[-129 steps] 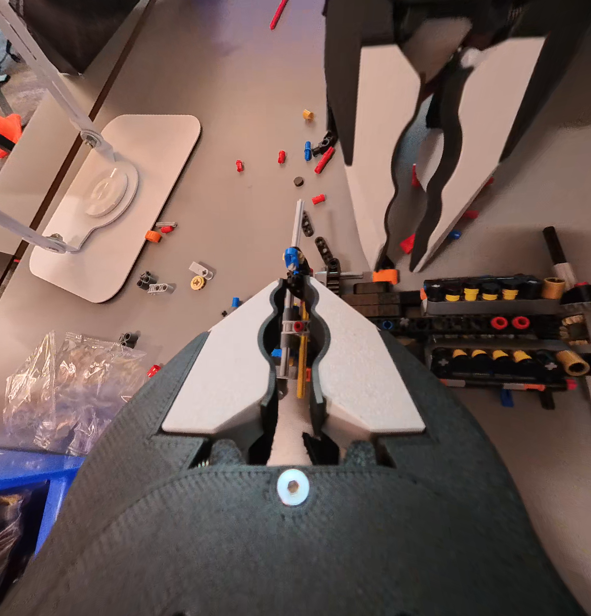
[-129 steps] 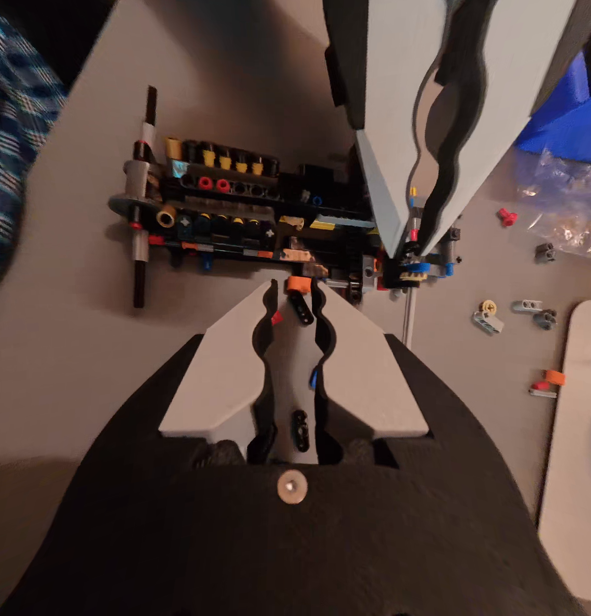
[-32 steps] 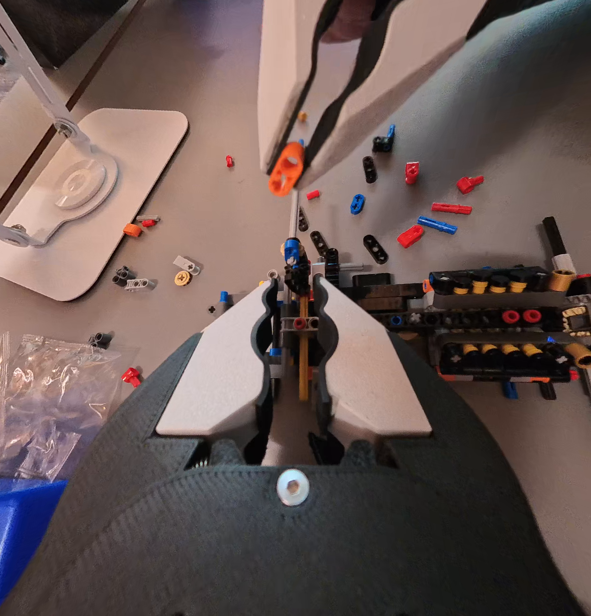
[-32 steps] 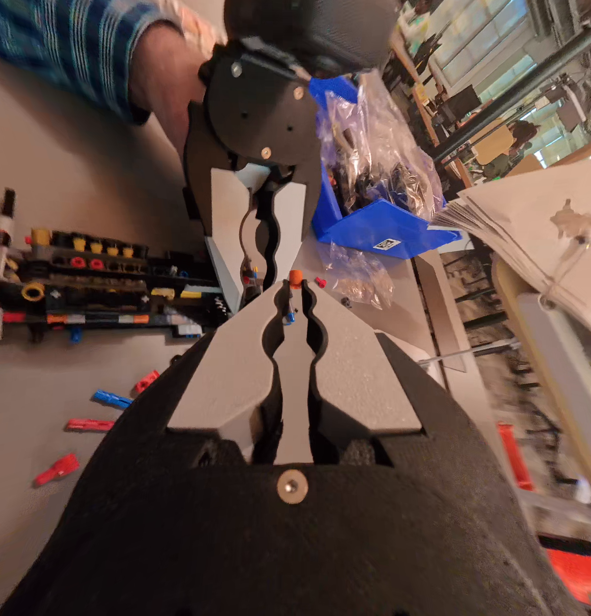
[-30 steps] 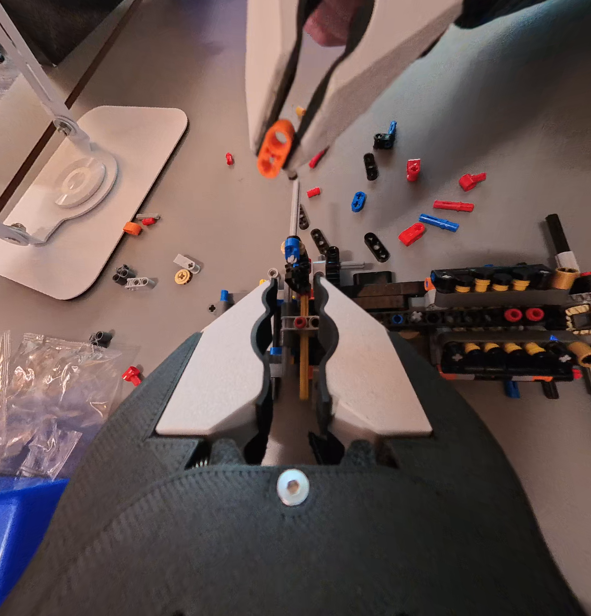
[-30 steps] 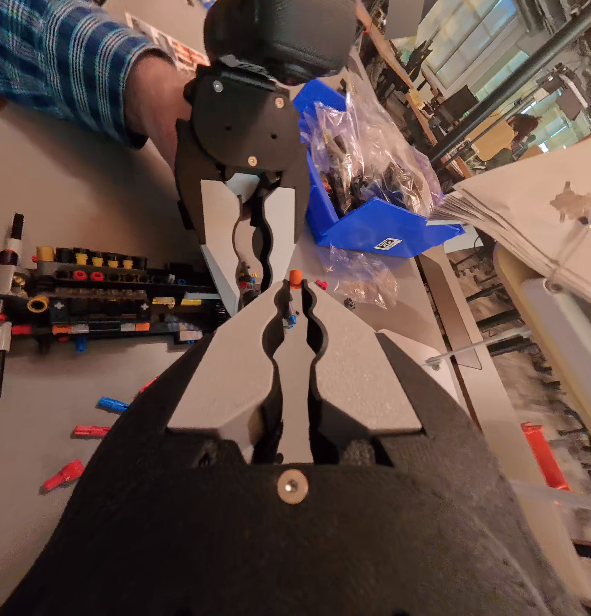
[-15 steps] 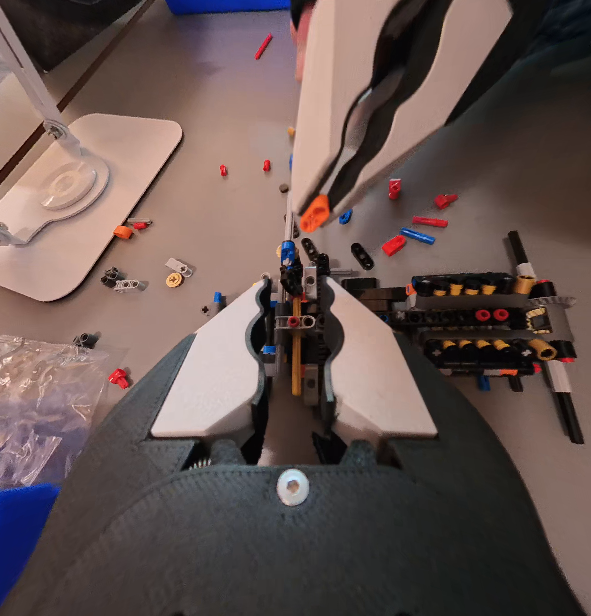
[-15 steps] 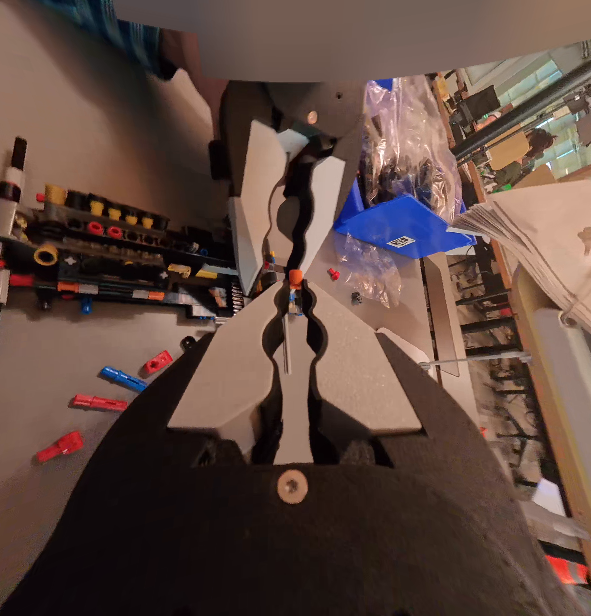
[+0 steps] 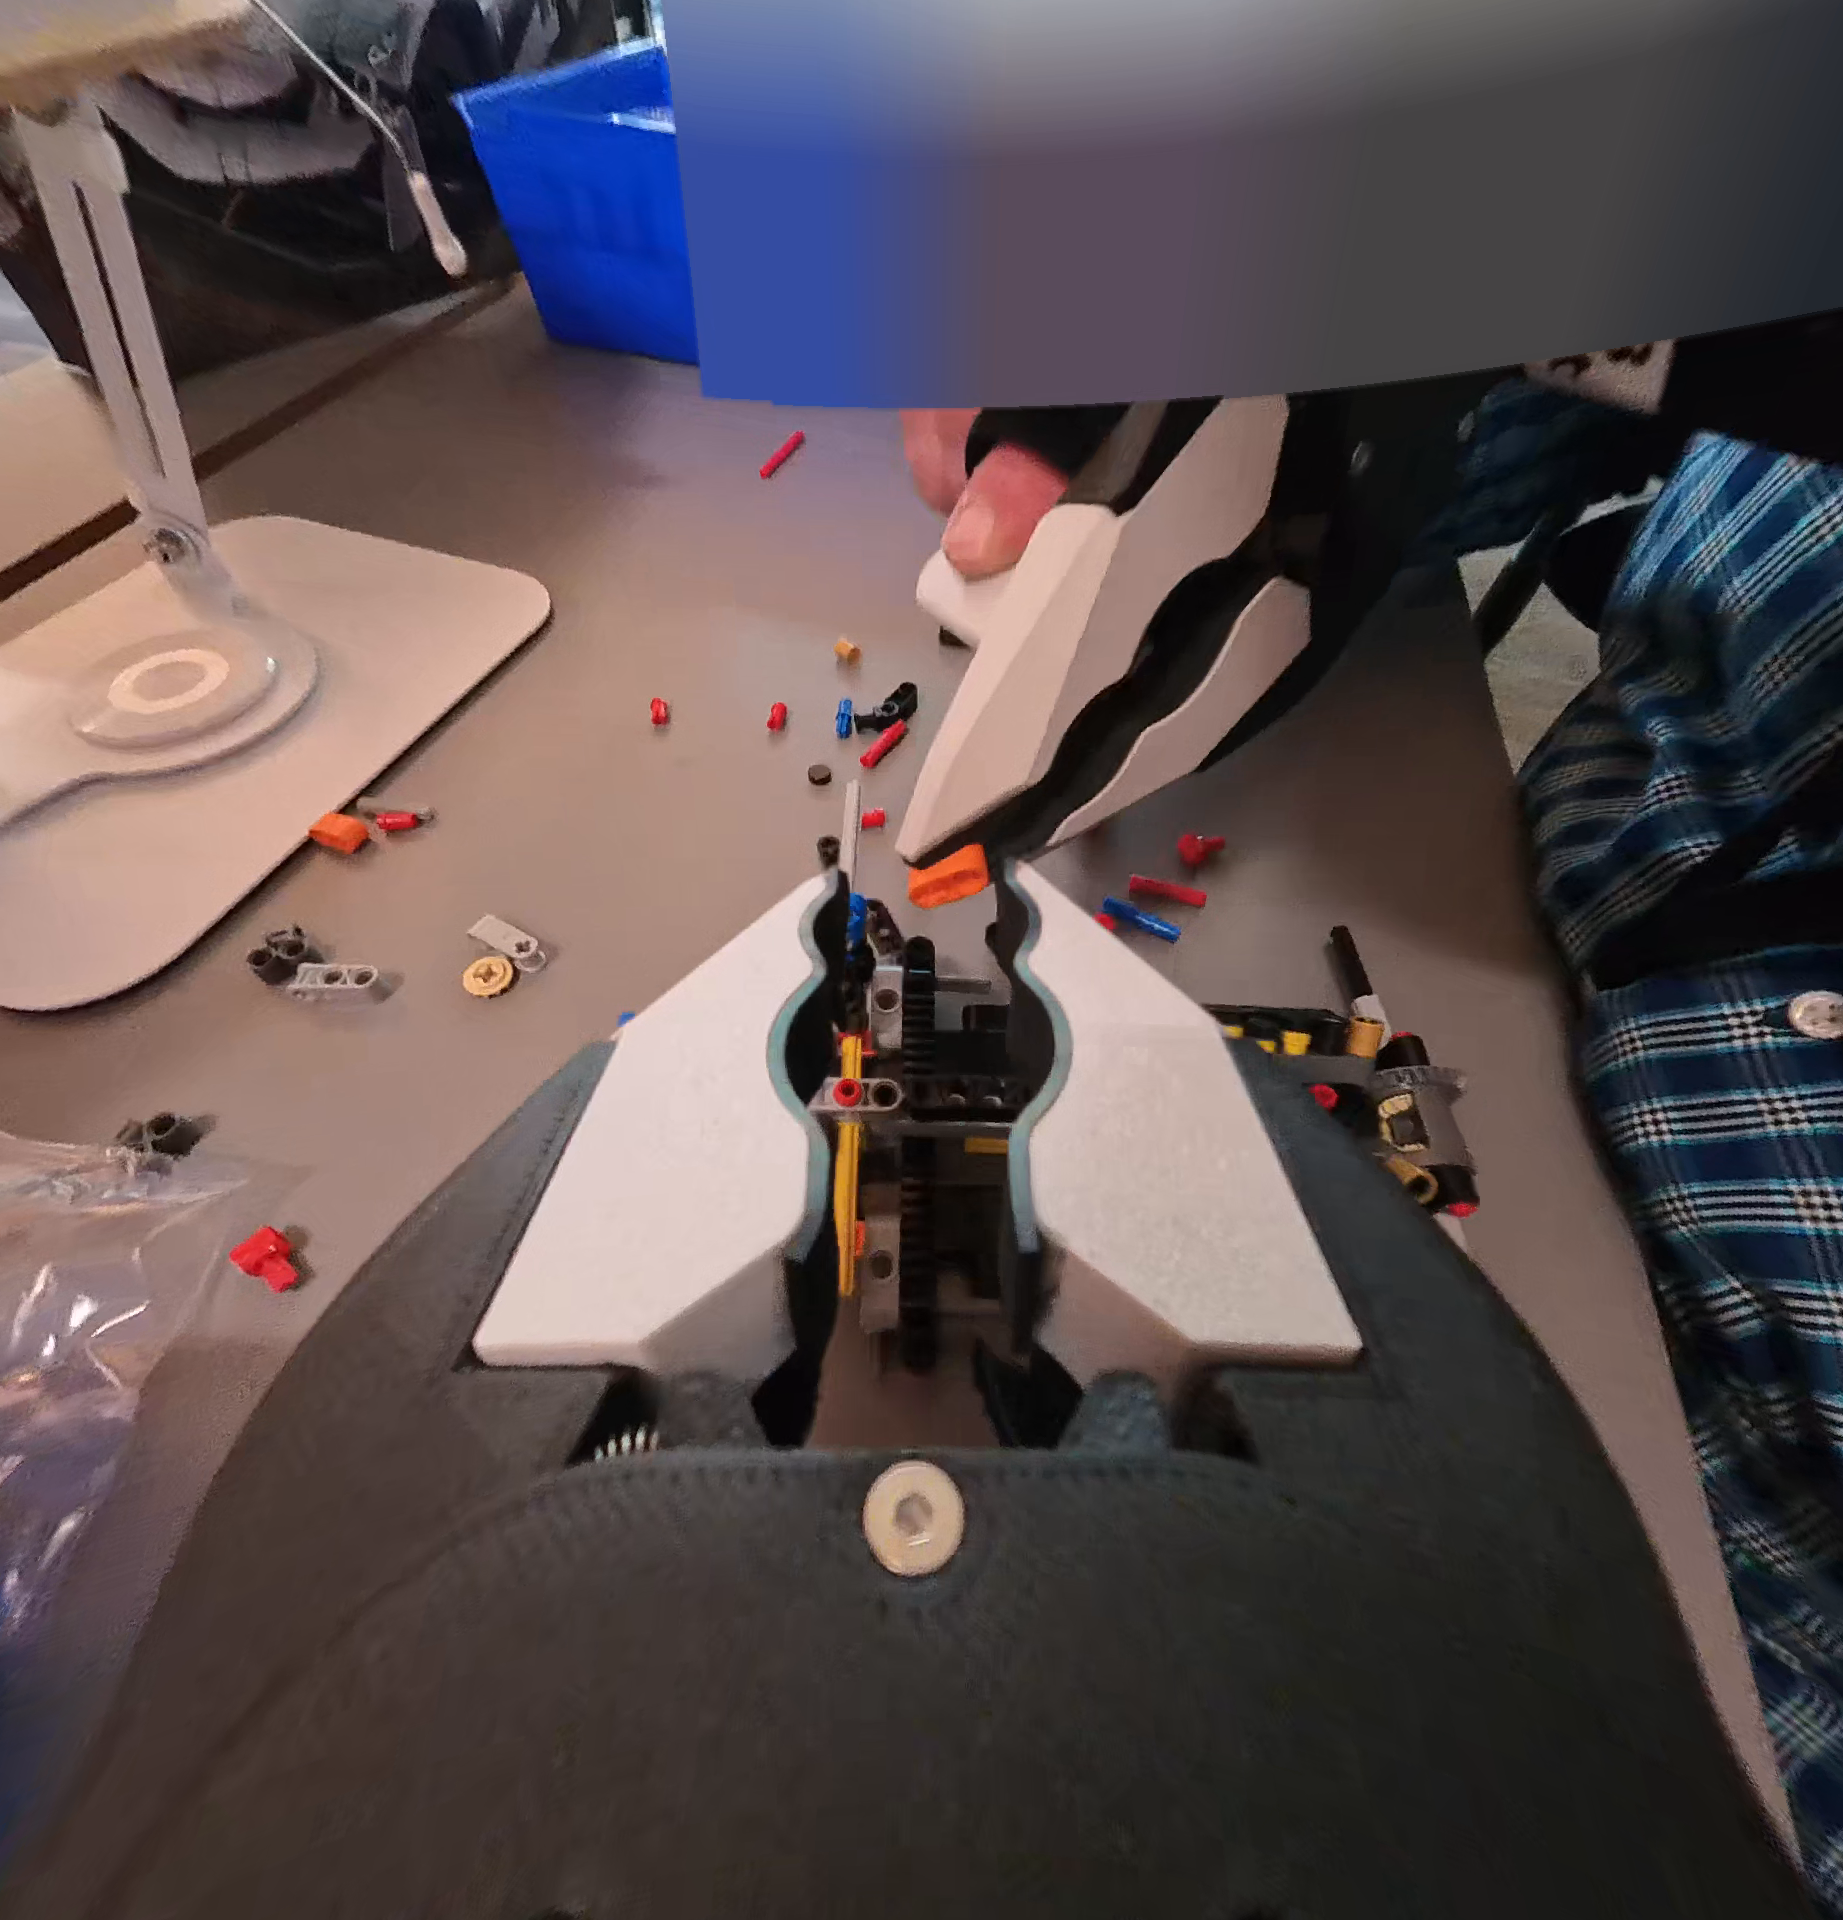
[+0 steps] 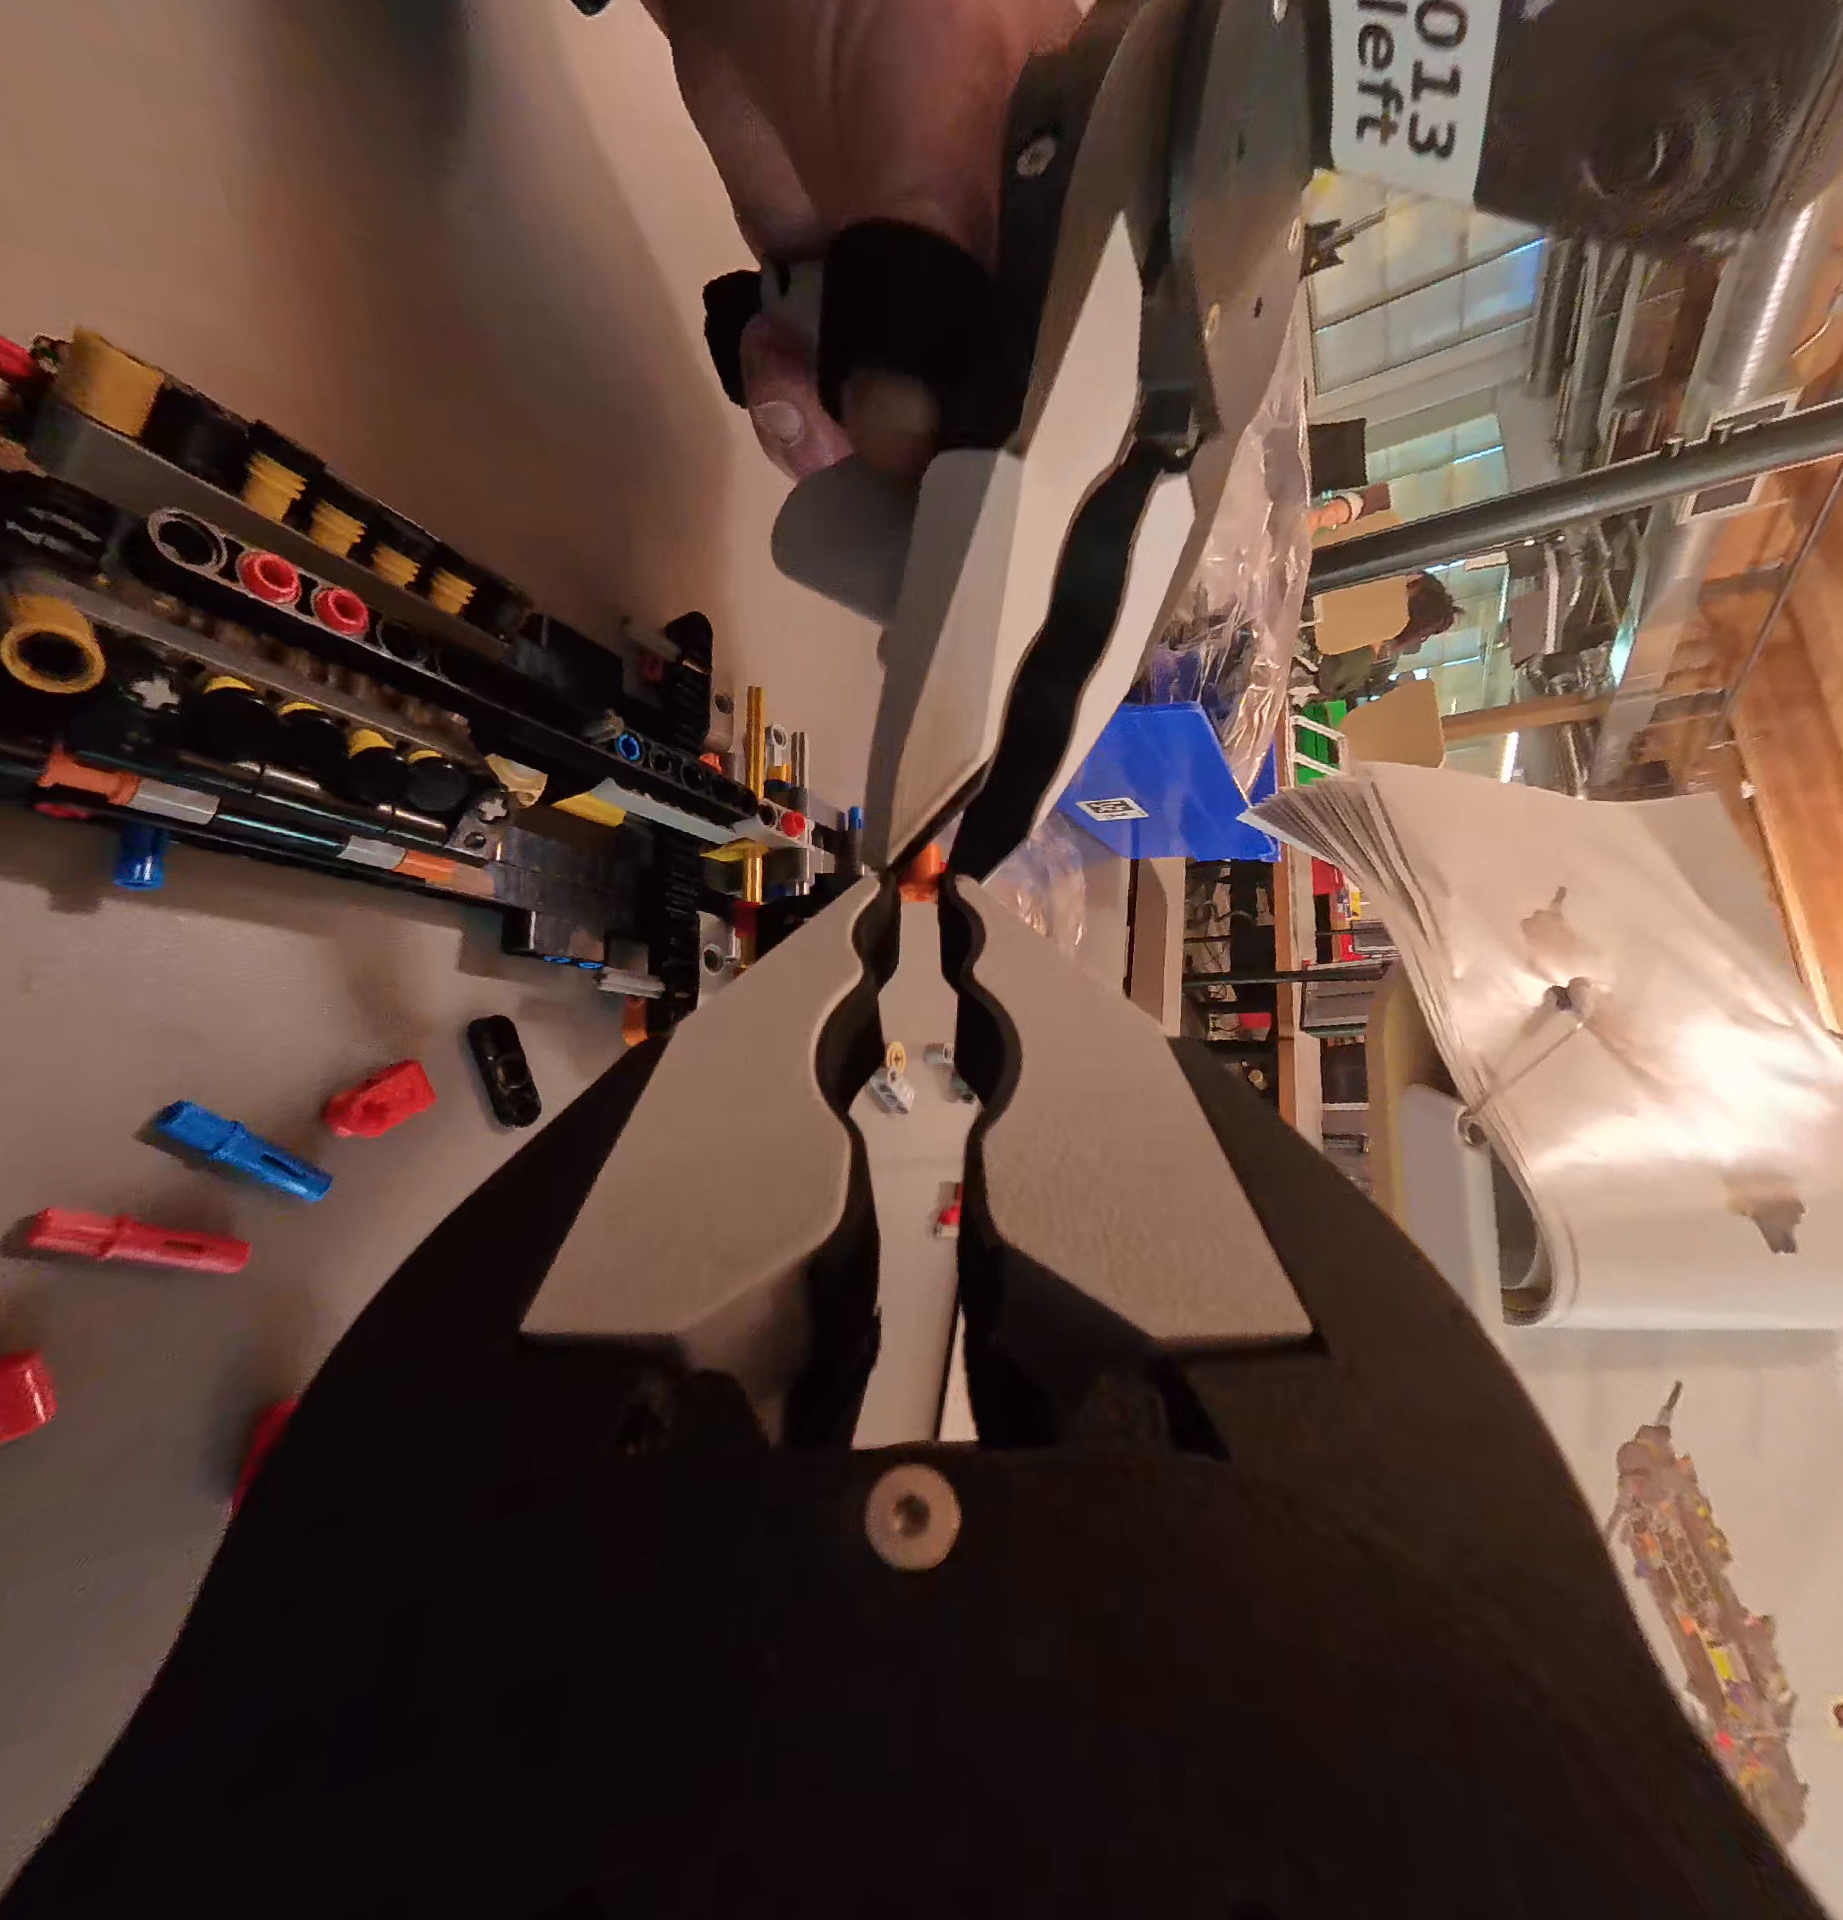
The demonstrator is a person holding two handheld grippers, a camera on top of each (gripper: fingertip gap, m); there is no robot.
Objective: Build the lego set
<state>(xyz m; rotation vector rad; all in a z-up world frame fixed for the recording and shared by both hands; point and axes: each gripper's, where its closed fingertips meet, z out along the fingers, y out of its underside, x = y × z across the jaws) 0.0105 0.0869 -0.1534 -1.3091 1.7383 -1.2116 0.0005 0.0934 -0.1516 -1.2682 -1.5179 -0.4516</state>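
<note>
- While the left gripper (image 9: 917, 904) clamps the lego model (image 9: 922, 1101), its long axis runs along the fingers.
- Just beyond the model's far end, the right gripper (image 9: 958, 847) pinches an orange connector (image 9: 946, 875), lying crosswise.

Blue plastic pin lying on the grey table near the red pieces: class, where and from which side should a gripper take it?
Probably from above, closing across the middle of the blue plastic pin: it lies flat on the grey table, long and thin, with bare surface both sides.
</note>
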